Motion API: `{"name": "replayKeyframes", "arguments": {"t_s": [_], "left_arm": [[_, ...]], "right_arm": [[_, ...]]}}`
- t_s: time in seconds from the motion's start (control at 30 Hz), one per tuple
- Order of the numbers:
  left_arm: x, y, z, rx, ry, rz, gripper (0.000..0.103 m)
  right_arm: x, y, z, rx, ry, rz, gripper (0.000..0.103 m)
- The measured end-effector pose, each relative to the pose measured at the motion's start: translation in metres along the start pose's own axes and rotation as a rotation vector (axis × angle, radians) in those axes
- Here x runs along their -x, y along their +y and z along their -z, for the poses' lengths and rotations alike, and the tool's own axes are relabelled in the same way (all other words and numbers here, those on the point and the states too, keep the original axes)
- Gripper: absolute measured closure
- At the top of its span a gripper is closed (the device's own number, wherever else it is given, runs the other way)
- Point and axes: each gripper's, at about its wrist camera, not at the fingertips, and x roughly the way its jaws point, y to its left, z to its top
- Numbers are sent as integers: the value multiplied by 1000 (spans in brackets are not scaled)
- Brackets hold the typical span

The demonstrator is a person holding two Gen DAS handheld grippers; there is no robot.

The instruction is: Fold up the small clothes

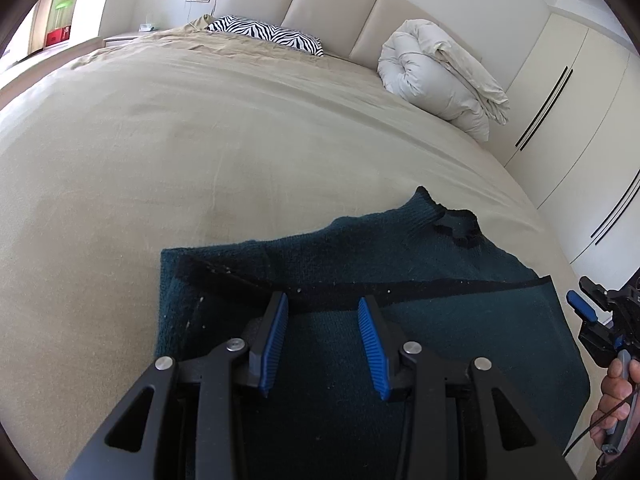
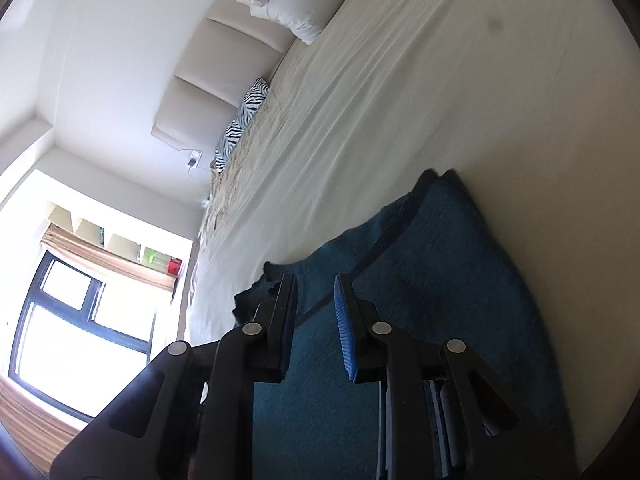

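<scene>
A dark teal knit sweater (image 1: 400,264) with black trim lies partly folded on the beige bed (image 1: 200,140), its collar toward the headboard. My left gripper (image 1: 323,302) hovers over the sweater's near part, just short of a black trim band, jaws open and nothing between the blue pads (image 1: 276,336). At the sweater's right edge my right gripper (image 1: 588,312) is held by a hand (image 1: 616,404). In the right wrist view, which is rolled sideways, the right gripper (image 2: 316,280) stands over the sweater (image 2: 432,248) with a narrow gap between its fingers and no cloth pinched.
A zebra-print pillow (image 1: 268,34) and a rolled white duvet (image 1: 440,76) lie by the padded headboard (image 1: 332,0). White wardrobe doors (image 1: 560,112) stand to the right of the bed. A window (image 2: 80,320) and shelves (image 2: 120,248) are on the far side.
</scene>
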Motion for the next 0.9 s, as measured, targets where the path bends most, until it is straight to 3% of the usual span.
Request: {"name": "replayKeyframes", "arguments": {"t_s": [0.13, 0.23, 0.33, 0.4, 0.6, 0.7, 0.73, 0.83, 0.9], "left_arm": [[0, -1, 0, -2, -1, -3, 62], [0, -1, 0, -6, -2, -5, 62], [1, 0, -1, -6, -7, -2, 62], [1, 1, 0, -5, -11, 2, 62], [2, 2, 1, -5, -14, 3, 62], [2, 2, 0, -8, -8, -4, 62], [3, 1, -2, -7, 0, -9, 62], [22, -18, -4, -36, 23, -99, 62], [49, -32, 7, -5, 0, -42, 62]], "right_arm": [[-60, 48, 73, 100, 247, -112, 81], [-96, 42, 114, 121, 333, -54, 81], [-85, 25, 106, 88, 272, -109, 83], [-52, -2, 87, 41, 185, -103, 83], [56, -90, 26, -150, -130, -37, 86], [94, -110, 19, -204, -256, 27, 85], [105, -114, 19, -226, -283, 92, 80], [126, -111, 29, -271, -293, 15, 78], [132, -89, 39, -217, -270, -36, 78]]}}
